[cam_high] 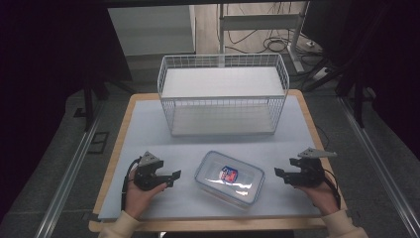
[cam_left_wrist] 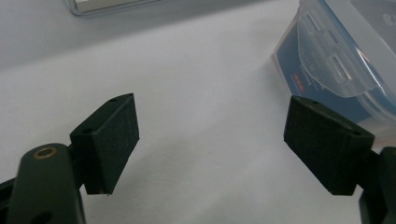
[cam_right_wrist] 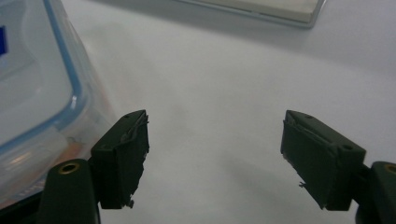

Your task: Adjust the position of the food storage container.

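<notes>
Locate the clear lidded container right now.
High view: the clear lidded container lies on the table's near half, between the left gripper and right gripper, in front of the wire basket.

The plastic box (cam_left_wrist: 341,60) is cut off by the top and right edges in the left gripper view, and by the left edge in the right gripper view. Its label (cam_high: 229,173) is too small to be read. The person's forearms are cropped at the bottom.
</notes>
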The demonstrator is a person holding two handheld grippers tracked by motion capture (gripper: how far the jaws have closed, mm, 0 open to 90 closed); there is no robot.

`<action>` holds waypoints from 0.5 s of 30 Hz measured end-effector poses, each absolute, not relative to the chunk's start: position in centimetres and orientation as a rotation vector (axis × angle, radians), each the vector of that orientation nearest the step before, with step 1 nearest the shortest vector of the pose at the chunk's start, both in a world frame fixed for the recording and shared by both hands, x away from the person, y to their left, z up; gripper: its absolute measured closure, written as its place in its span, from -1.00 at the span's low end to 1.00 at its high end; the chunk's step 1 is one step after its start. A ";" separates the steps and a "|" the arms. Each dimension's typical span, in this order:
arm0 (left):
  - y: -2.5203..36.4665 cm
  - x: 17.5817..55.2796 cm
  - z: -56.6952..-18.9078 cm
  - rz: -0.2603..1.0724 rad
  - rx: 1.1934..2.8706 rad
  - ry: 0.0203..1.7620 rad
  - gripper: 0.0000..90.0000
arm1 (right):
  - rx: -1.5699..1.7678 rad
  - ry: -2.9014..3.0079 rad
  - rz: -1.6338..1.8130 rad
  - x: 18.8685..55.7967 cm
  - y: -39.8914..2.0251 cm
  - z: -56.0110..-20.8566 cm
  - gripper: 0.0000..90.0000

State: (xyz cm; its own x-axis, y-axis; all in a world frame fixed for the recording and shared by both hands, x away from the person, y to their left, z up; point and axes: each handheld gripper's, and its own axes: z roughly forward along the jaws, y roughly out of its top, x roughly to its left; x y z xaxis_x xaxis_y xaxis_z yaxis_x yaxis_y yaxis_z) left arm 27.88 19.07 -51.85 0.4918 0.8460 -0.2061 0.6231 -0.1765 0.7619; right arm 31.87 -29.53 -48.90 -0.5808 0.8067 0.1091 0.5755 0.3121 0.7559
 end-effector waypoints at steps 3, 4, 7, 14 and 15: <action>19.1 27.6 -51.8 0.334 1.890 1.216 -0.60 | 1.230 2.300 1.150 31.7 -29.2 -48.1 -0.43; 19.1 27.5 -51.8 0.333 1.893 1.219 -0.60 | 1.222 2.301 1.155 31.7 -29.1 -47.9 -0.41; 19.3 27.3 -51.9 0.338 1.888 1.222 -0.60 | 1.197 2.316 1.204 31.6 -28.9 -47.1 -0.32; 19.6 27.1 -51.8 0.338 1.869 1.239 -0.62 | 1.128 2.383 1.241 31.2 -27.9 -45.9 0.04; 19.6 27.1 -51.8 0.338 1.869 1.239 -0.62 | 1.114 2.395 1.244 31.1 -27.8 -45.8 0.12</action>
State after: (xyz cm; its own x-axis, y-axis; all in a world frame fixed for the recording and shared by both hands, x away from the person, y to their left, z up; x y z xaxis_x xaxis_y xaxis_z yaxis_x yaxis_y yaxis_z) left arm 27.06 19.62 -51.79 0.4734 0.8536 -0.2172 0.6252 -0.1519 0.7655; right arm 31.05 -27.75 -45.76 -0.6877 0.7123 0.1401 0.5243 0.3539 0.7745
